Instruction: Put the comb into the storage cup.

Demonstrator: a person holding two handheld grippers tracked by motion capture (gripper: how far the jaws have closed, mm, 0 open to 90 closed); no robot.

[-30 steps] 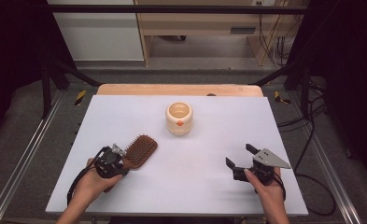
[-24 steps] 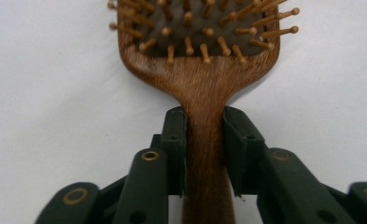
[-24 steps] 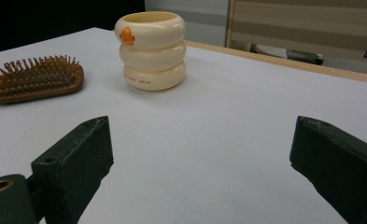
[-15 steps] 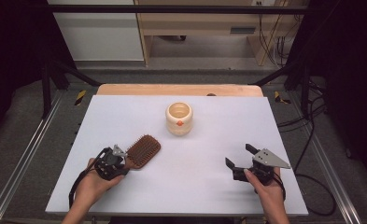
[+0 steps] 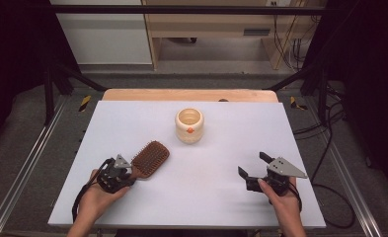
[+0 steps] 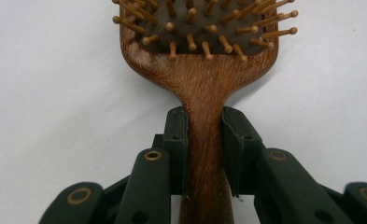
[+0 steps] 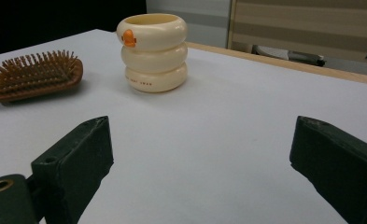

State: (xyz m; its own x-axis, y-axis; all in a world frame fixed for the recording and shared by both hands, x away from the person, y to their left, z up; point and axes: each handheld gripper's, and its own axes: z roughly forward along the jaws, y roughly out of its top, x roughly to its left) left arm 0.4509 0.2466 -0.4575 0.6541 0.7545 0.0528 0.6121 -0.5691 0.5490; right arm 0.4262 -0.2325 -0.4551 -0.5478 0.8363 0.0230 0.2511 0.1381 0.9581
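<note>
The left tongs (image 6: 204,154) had just been closing and now clamped the handle of the wooden hairbrush (image 5: 150,157), which lay bristles up on the white worktop (image 5: 221,202) toward its near left corner. The right tongs (image 5: 254,170) rested wide apart near the right front edge, nothing between them. Bare worktop spread between both hands, and the cream cup (image 5: 189,125) stood well apart, further back at the middle.

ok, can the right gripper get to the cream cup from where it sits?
Probably yes. The right gripper has its jaws wide open and bare table lies between it and the cream cup; the hairbrush sits off to the side.
</note>
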